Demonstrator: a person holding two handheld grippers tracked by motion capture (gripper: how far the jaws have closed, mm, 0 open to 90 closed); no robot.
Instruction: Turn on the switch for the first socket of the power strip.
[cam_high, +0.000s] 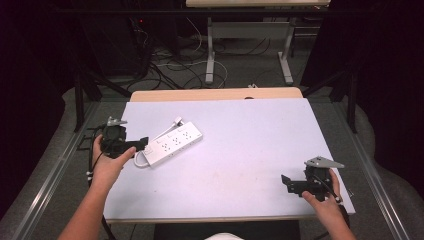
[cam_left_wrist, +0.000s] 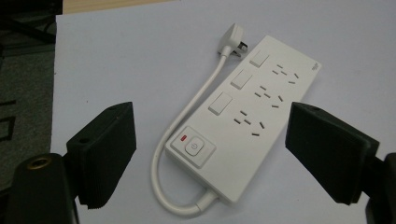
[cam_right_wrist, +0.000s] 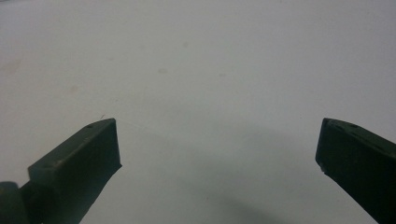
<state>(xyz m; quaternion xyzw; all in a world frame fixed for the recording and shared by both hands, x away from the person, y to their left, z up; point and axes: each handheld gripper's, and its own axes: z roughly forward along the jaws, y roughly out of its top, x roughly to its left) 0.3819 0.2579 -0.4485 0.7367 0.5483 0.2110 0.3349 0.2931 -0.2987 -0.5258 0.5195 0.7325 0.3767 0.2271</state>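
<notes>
A white power strip (cam_high: 172, 143) lies flat on the pale table (cam_high: 240, 150), left of centre. In the left gripper view the power strip (cam_left_wrist: 252, 116) shows a power button with a red light, three rocker switches and three socket groups. Its short white cord (cam_left_wrist: 187, 126) loops from the near end up to a plug (cam_left_wrist: 233, 39) beside the far end. My left gripper (cam_high: 141, 144) is open just left of the strip's near end, jaws wide on either side of it, not touching. My right gripper (cam_high: 287, 181) is open over bare table at the front right.
The table's wooden far edge (cam_high: 215, 94) shows beyond the pale surface. Behind it are another table's metal legs (cam_high: 210, 55) and loose cables (cam_high: 175, 65) on the floor. Grey floor borders the table on both sides.
</notes>
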